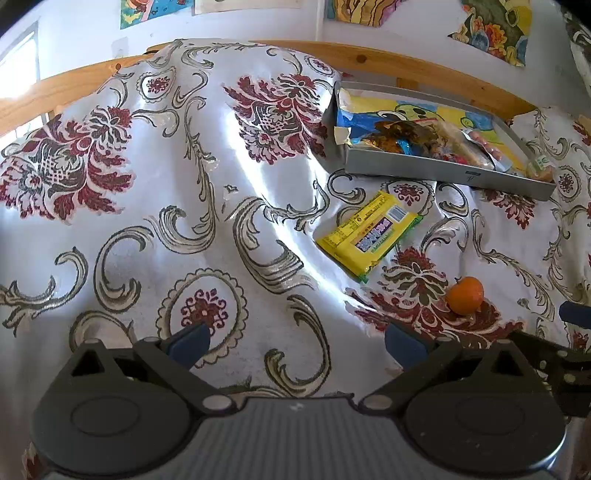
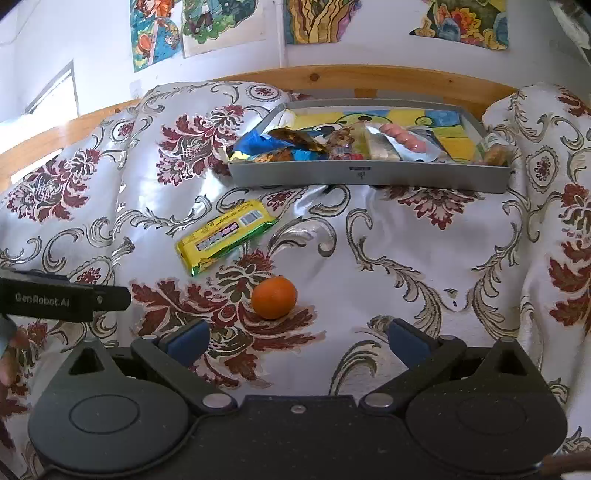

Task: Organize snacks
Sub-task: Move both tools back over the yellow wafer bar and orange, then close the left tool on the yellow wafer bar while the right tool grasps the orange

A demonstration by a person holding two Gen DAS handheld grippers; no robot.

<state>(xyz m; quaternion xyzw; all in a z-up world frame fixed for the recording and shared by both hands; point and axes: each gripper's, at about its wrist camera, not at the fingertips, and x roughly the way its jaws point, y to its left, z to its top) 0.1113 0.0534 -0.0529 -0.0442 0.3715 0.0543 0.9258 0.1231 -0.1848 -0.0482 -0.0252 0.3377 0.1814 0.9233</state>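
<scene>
On the bed: your round orange mandarin and yellow foil snack packet lie on the floral cloth.
Tray: grey rectangular tray holds wrapped snacks.
Tools: your left tool and right tool are both spread, empty.

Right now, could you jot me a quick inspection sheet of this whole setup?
Surface: floral cloth, rumpled, glossy.
Job's things: grey tray holding wrapped snacks; yellow packet and orange fruit lie loose on the cloth, apart from each other.
Clutter: nothing seen.
Grippers: left gripper open, empty; right gripper open, empty, nearest the fruit.
Cables: nothing seen.
Surroundings: wooden rail behind the tray; colourful pictures on a white wall.
</scene>
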